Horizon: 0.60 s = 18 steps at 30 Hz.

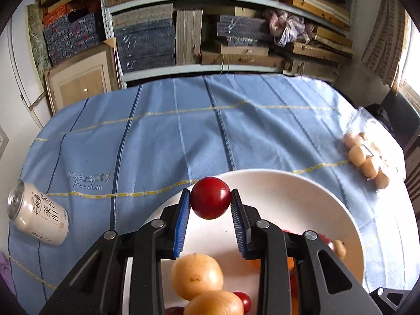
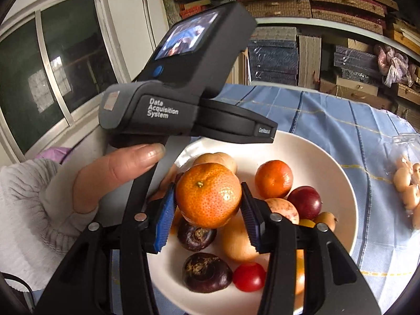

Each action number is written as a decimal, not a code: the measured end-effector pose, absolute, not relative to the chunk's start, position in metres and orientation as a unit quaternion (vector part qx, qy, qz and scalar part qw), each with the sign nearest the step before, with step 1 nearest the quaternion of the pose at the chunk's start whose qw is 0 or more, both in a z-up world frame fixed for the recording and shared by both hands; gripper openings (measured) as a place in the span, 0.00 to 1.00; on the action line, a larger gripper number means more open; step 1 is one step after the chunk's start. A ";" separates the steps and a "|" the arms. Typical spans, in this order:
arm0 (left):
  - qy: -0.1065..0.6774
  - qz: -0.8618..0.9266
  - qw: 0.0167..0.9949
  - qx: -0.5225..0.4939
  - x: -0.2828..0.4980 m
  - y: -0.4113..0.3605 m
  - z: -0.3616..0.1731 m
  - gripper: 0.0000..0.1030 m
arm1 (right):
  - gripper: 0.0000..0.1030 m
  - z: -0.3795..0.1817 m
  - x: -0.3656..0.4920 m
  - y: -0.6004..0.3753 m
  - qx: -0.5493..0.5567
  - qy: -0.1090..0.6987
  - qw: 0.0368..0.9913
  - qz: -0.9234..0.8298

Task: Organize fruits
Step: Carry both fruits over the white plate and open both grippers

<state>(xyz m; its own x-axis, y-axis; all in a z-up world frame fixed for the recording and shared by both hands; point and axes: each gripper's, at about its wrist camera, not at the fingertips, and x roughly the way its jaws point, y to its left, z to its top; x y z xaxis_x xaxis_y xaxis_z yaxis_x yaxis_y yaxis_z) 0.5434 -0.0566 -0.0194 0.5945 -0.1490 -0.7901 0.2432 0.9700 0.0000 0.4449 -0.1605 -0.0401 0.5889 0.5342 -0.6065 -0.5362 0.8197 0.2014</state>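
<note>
Blue-padded fingers of the left gripper (image 1: 210, 202) are clamped on a small red tomato (image 1: 210, 197), held above the far rim of the white bowl (image 1: 309, 197). Below it in the bowl lie two pale yellow-orange fruits (image 1: 197, 275). The right gripper (image 2: 208, 202) is grasping a mandarin (image 2: 208, 195), held over the same bowl (image 2: 315, 157), where another mandarin (image 2: 273, 179), a dark red plum (image 2: 305, 202), two dark water chestnuts (image 2: 206, 273) and a cherry tomato (image 2: 248, 277) sit together. The person's left hand (image 2: 115, 173) holds the other device's handle just beside the bowl. On the blue striped tablecloth (image 1: 170, 136), a drink can (image 1: 36, 214) lies on its side at the left, and a clear bag of small tan fruits (image 1: 367, 157) rests at the right.
</note>
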 end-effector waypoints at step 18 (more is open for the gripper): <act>0.428 -0.113 0.894 0.060 0.536 -0.056 -0.010 0.43 | 0.47 -0.047 0.443 -0.158 -0.019 0.333 0.897 0.290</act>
<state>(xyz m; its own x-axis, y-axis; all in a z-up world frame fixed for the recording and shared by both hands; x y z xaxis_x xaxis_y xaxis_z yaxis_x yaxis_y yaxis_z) 0.5362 -0.0563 -0.0102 0.6075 -0.1506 -0.7799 0.2541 0.9671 0.0111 0.4426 -0.1576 -0.0472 0.6108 0.5076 -0.6077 -0.5325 0.8313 0.1592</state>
